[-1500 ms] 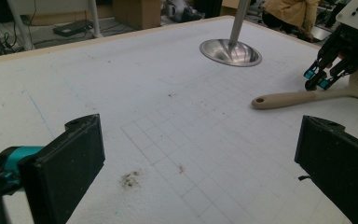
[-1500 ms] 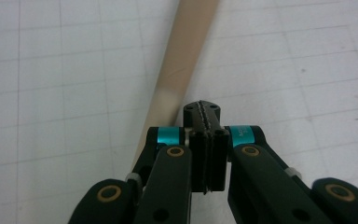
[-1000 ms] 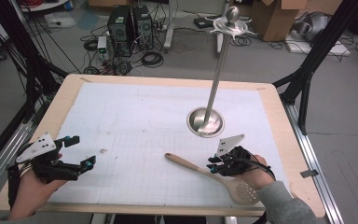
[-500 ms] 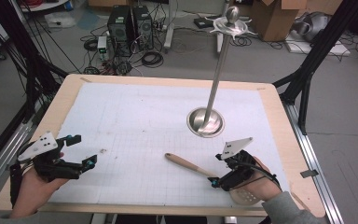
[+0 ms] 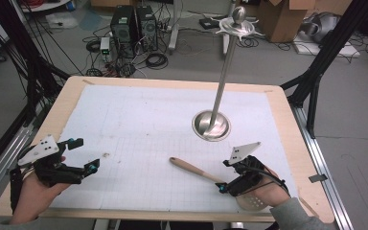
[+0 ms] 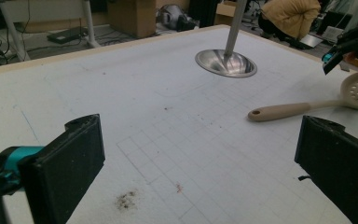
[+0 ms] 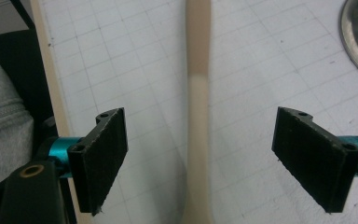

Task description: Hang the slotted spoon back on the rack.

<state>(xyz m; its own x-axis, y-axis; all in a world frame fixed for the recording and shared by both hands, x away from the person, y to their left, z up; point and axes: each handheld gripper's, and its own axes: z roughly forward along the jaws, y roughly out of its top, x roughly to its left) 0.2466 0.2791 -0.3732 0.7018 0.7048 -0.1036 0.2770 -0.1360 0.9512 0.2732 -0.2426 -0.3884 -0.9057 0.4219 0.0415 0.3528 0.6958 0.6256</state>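
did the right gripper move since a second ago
Yes. The right gripper has slid toward the near table edge, away from the metal stand base. Its jaws have just been opening and now straddle the spoon handle without pressing it.

beige slotted spoon (image 5: 206, 173) on white grid-lined mat (image 5: 148, 124) — shiny silver stand (image 5: 212, 125), black jaw pads

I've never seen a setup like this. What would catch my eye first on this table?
Probably the tall metal stand rising from its round base right of the white mat's middle. Next, the slotted spoon lying near the front edge, with the right gripper poised over its handle, jaws wide on either side and not touching it. The left gripper waits open at the front left corner.
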